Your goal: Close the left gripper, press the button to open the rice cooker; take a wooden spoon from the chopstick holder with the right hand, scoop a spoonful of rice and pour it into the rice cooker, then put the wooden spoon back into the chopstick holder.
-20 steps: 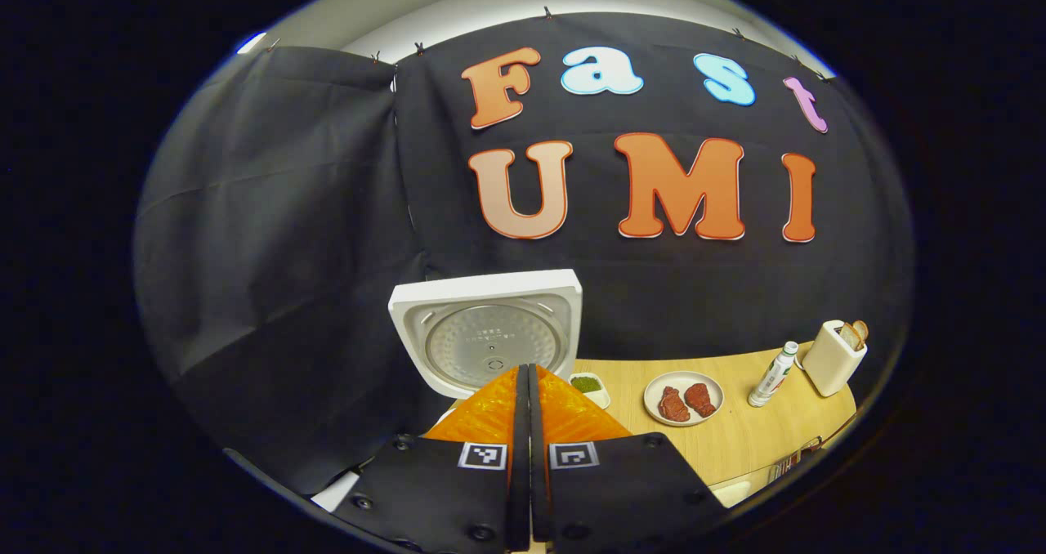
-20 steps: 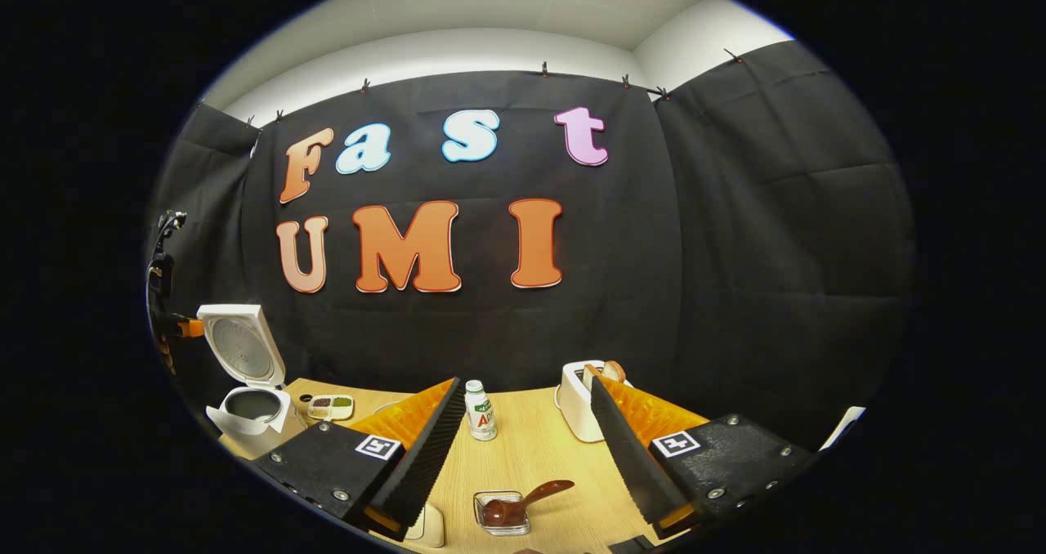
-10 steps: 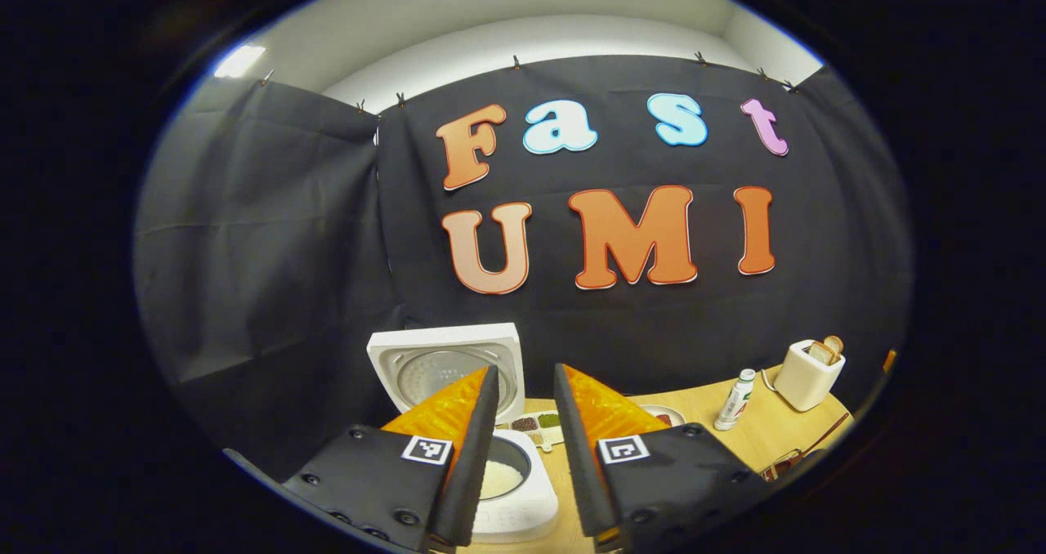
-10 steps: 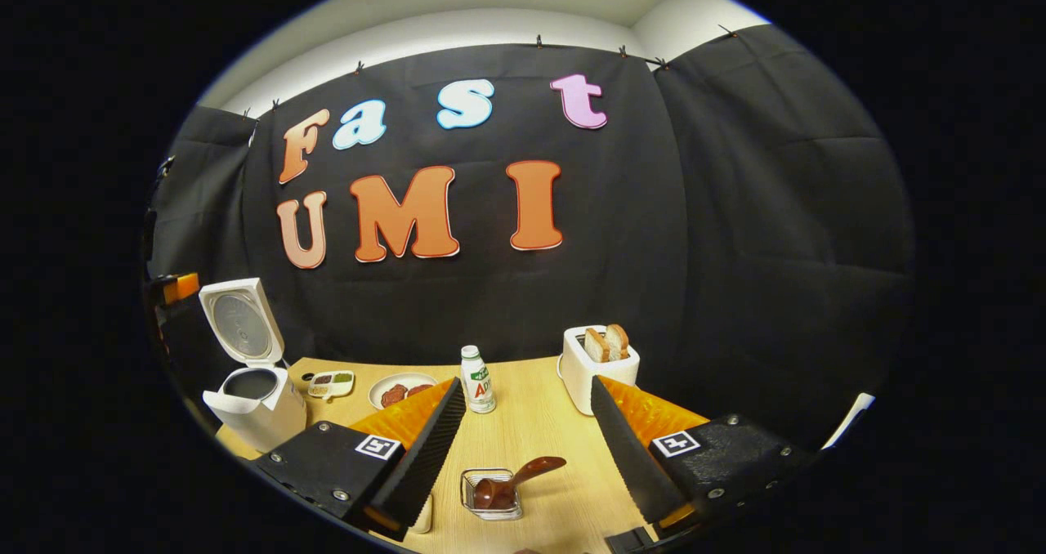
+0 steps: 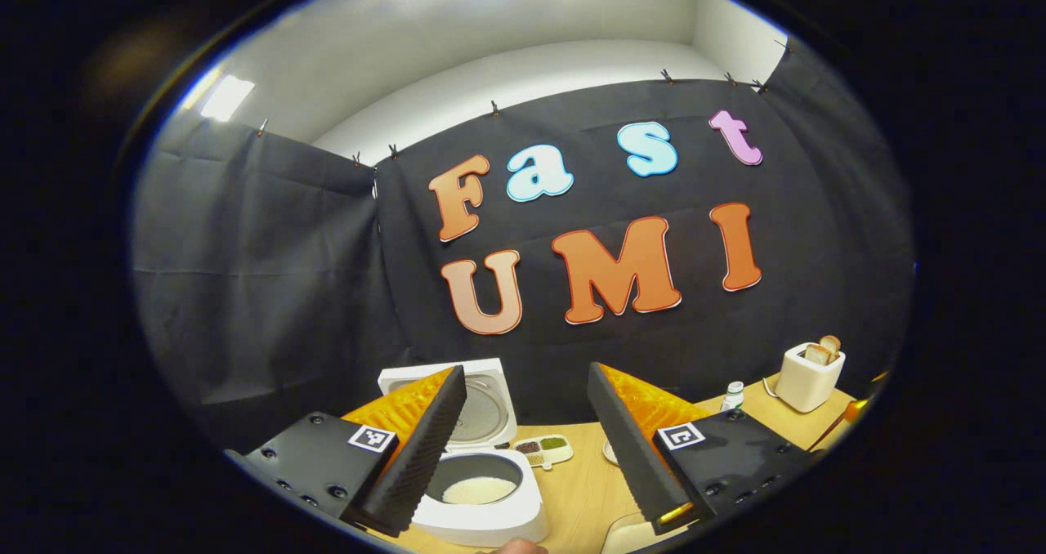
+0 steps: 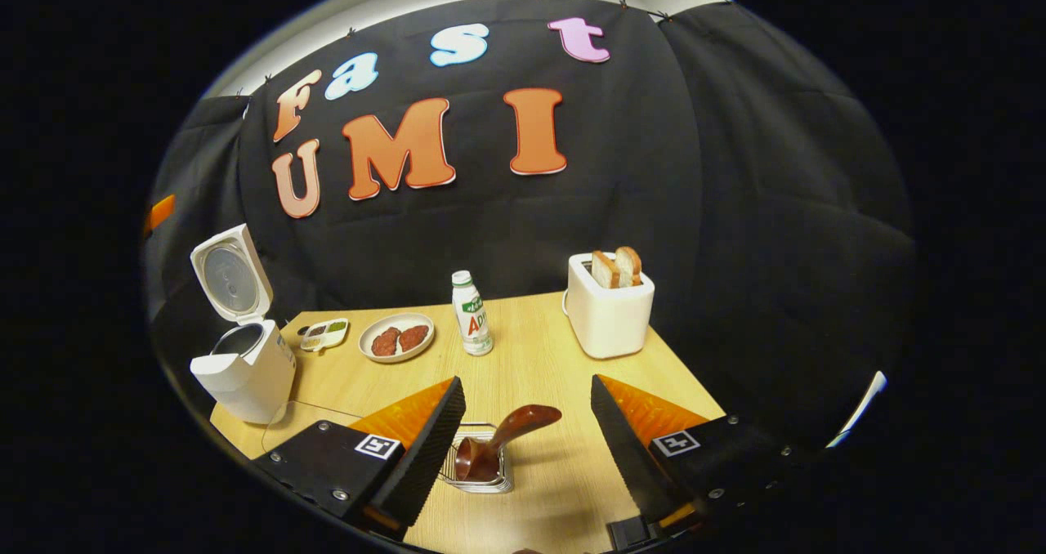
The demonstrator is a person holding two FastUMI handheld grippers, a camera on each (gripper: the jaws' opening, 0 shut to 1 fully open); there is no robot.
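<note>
The rice cooker is seen lid-up at the desk's far left. The right gripper is spread wide around the wooden spoon, standing in the chopstick holder. Light, stiff, probably slick: the upright handle should be pinched.

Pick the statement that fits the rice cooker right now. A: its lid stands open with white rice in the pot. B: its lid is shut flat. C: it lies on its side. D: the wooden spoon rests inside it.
A: the rice cooker has its lid raised, and white rice shows in the pot.
</note>
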